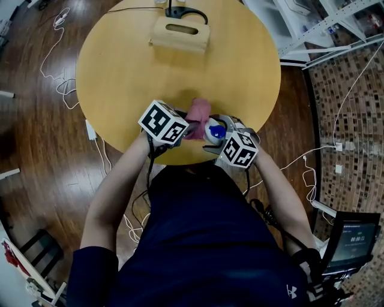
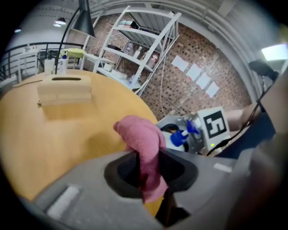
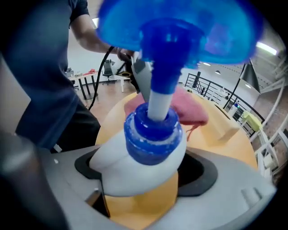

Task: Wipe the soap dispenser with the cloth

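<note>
A pink cloth point(image 1: 198, 113) hangs bunched from my left gripper point(image 1: 189, 127), whose jaws are shut on it over the near edge of the round wooden table point(image 1: 120, 72). In the left gripper view the cloth point(image 2: 141, 137) sticks up out of the closed jaws. Just right of it is the white soap dispenser point(image 1: 214, 132) with a blue pump, tilted and held off the table in my right gripper point(image 1: 217, 141). In the right gripper view the dispenser point(image 3: 148, 157) fills the jaws, its blue pump head toward the camera, with the cloth point(image 3: 191, 110) close behind it.
A wooden tissue box point(image 1: 180, 33) stands at the table's far side, with a black lamp base point(image 1: 183, 12) behind it. White cables point(image 1: 60, 78) trail on the wood floor at left. A white shelf rack point(image 2: 139, 45) stands beyond the table. A small screen point(image 1: 354, 240) is at lower right.
</note>
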